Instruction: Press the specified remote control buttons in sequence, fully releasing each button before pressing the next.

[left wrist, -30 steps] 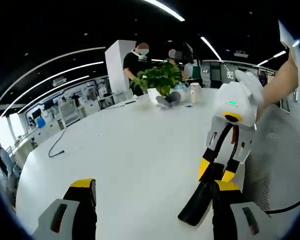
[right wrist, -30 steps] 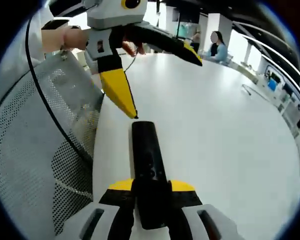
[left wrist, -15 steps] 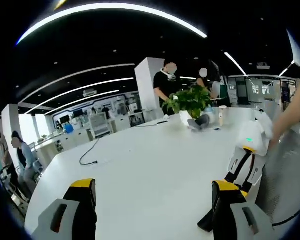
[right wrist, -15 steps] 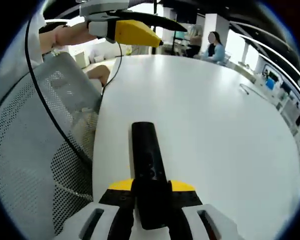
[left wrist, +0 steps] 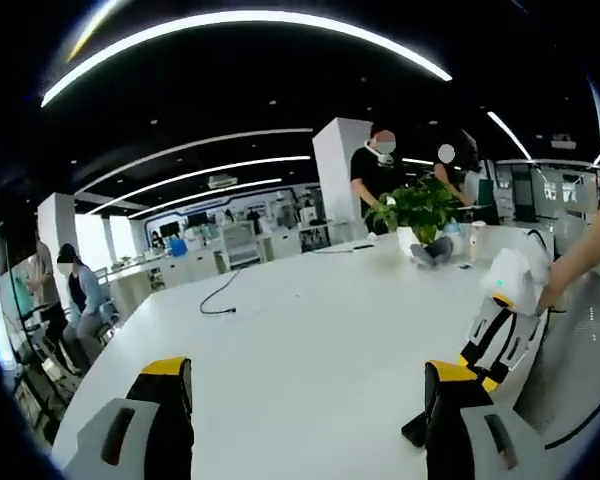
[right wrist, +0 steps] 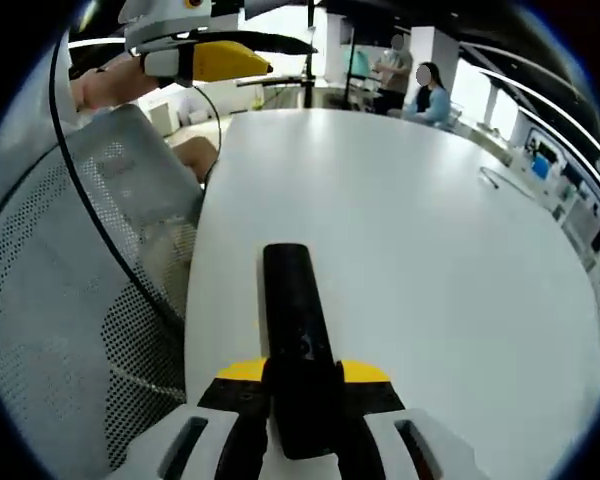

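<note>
Open left tool [left wrist: 310, 405] above white table [left wrist: 310, 330]; right tool [left wrist: 490, 340] beside.

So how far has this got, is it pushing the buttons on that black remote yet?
Done: the black remote is clamped in the right tool, lying over the white table. In hand: the left tool is held up above the table's far end, jaws apart, touching no button. Left: I can't tell from the pictures which buttons have been pressed, so any remaining presses are unknown.

Large white table [left wrist: 310, 330]; potted plant [left wrist: 420, 210] at far end; curved ceiling light strips [left wrist: 240, 20]; mesh chair [right wrist: 70, 300].
</note>
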`<state>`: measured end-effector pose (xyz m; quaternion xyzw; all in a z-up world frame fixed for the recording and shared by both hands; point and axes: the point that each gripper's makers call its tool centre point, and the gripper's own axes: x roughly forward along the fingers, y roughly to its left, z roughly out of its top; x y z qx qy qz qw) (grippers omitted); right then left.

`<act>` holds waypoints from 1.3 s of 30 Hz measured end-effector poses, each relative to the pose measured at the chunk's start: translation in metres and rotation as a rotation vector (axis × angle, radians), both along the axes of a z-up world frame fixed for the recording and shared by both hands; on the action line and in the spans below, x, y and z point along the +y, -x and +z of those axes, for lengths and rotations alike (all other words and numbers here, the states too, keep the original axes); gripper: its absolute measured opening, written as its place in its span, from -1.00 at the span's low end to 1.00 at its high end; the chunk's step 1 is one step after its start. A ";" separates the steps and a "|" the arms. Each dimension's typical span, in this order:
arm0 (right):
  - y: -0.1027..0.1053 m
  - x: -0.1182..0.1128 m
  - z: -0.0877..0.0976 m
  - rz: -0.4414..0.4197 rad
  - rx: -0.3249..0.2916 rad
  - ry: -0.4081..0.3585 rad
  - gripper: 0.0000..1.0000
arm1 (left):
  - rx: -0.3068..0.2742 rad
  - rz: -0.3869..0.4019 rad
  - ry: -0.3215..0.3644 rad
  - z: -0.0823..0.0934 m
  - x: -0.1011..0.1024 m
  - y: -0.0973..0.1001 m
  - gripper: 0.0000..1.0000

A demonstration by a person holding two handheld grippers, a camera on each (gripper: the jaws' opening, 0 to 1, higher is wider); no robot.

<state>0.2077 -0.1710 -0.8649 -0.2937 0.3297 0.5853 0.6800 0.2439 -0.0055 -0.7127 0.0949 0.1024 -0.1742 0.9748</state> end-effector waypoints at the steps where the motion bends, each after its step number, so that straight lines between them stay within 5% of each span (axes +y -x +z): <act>1: 0.000 0.000 0.000 0.000 0.000 0.000 -0.56 | -0.006 0.009 0.009 0.001 0.001 0.001 1.00; 8: 0.000 0.000 0.000 0.000 -0.002 -0.002 -0.56 | -0.022 0.105 0.045 0.000 0.008 0.008 1.00; 27: -0.005 0.000 0.001 -0.002 0.043 0.009 -0.59 | -0.036 0.061 0.030 0.001 0.002 0.008 1.00; 39: -0.023 0.006 0.000 0.038 0.012 0.070 -0.59 | -0.045 0.044 0.056 0.001 -0.002 0.008 1.00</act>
